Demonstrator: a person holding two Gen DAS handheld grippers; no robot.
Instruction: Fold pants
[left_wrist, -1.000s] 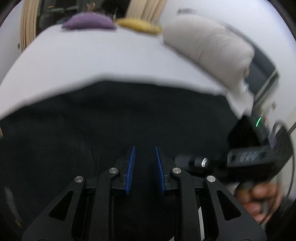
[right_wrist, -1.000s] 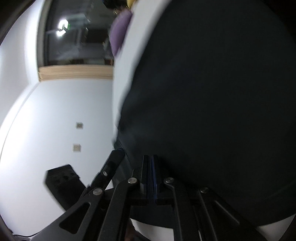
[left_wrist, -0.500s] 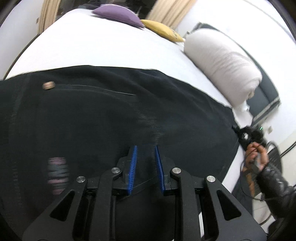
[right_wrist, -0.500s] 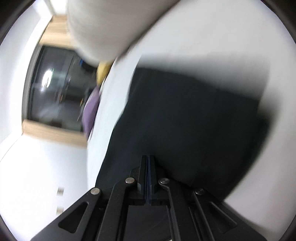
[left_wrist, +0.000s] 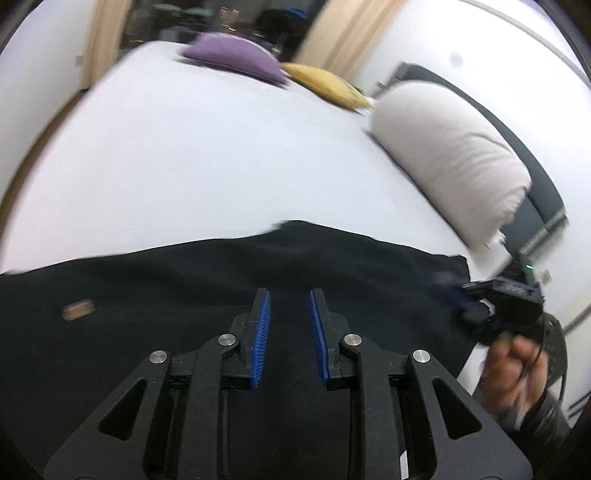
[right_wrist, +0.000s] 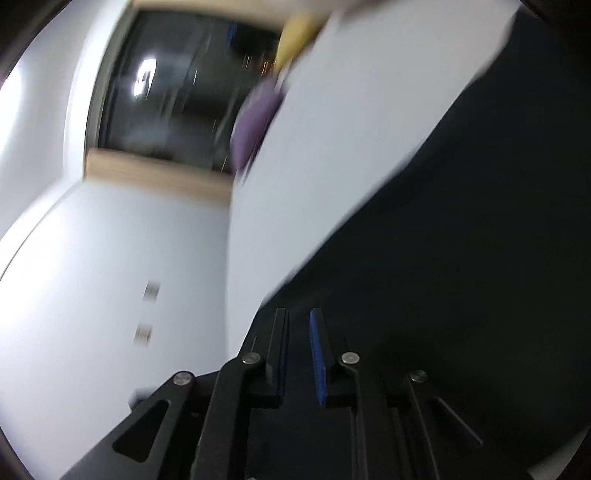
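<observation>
We see black pants spread flat on white bed, near edge. Left gripper over pants, pads parted narrowly, nothing visibly pinched. Right gripper at pants' corner, jaws just been opening, gap bare. Pillows at bed's far end.

No text, label or number can be read anywhere.

Left gripper angled downward, jaws narrowly apart, right gripper jaws just opening, small gap, right hand gripping its handle.
</observation>
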